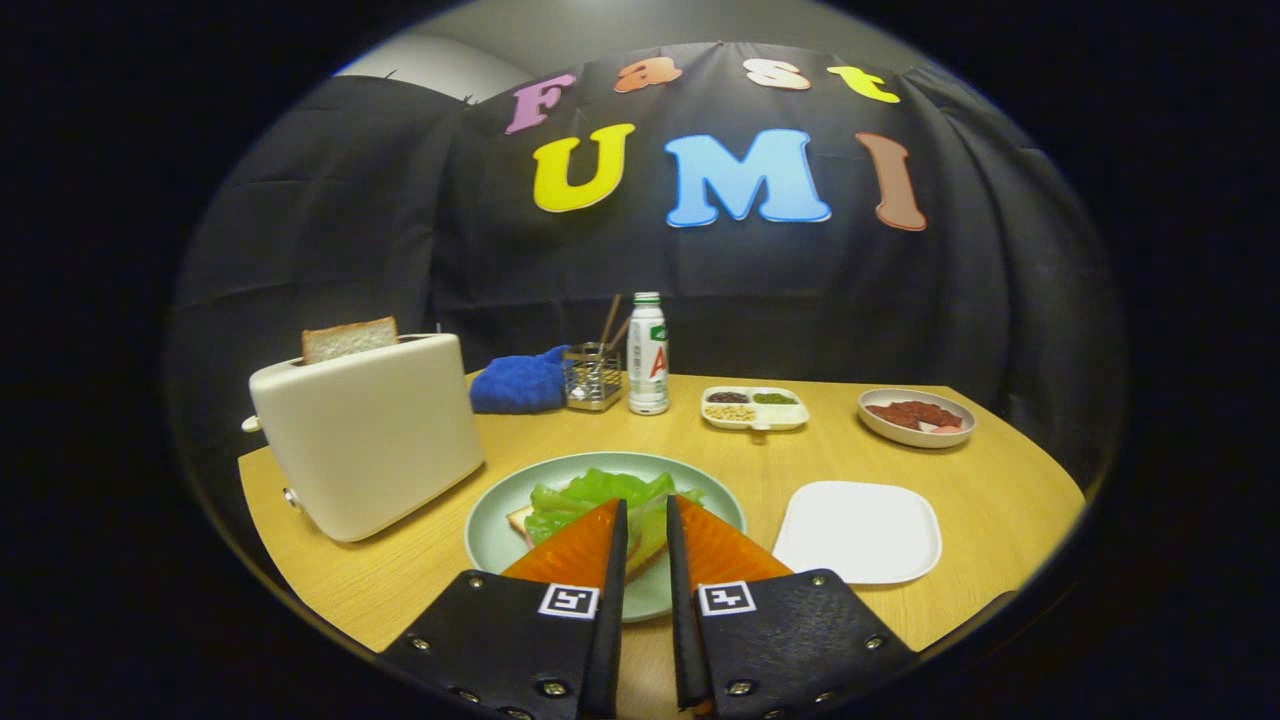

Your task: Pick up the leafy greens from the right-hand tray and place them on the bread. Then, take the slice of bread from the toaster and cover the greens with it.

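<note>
The leafy greens (590,492) lie on a slice of bread (520,520) on the pale green plate (490,540), just ahead of my fingers. My gripper (646,502) hovers over the near part of the plate, open by a narrow gap, with greens and bread showing through the gap beyond the tips. The fingers hide the near half of the bread. Left of the plate stands the cream toaster (370,440), with a second bread slice (349,339) sticking up from its slot. The white tray (858,532) to the right of the plate is bare.
Along the back of the wooden table are a blue mitt (520,382), a wire holder with sticks (592,377), a white bottle (648,355), a divided dish of seeds (754,407) and a bowl of red filling (916,415).
</note>
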